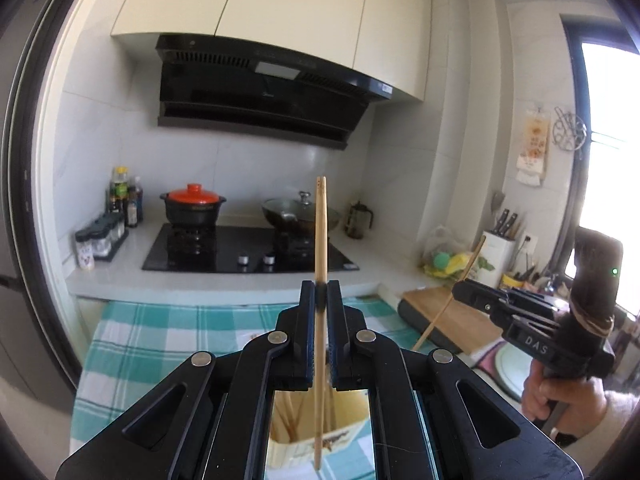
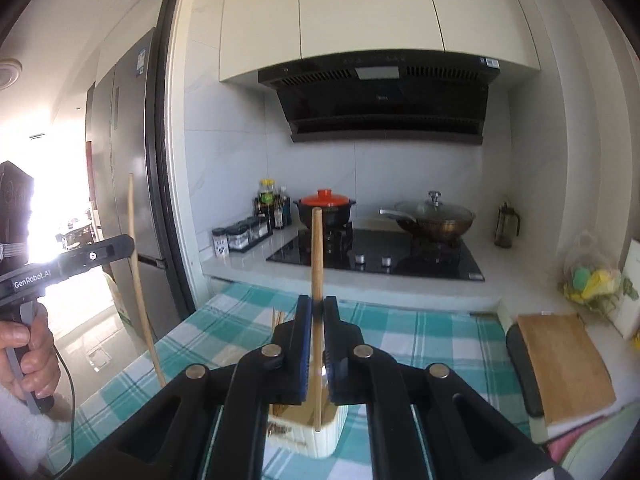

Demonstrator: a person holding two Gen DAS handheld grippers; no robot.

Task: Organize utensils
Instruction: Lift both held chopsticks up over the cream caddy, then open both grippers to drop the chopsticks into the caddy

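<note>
Two chopsticks are pinched upright, one by the left gripper point(image 1: 320, 292), one by the right gripper point(image 2: 318, 307), above the holder point(image 2: 320, 436) on the checked cloth point(image 2: 420, 328), seemingly so each can be dropped in tip-first.

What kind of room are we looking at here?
A home kitchen, most likely: a black range hood hangs over a gas hob carrying a red-lidded pot, with a knife block standing nearby.

Teal-and-white checked cloth point(image 2: 400, 332), orange pot lid point(image 2: 325, 199), tan chopsticks point(image 1: 320, 240).
</note>
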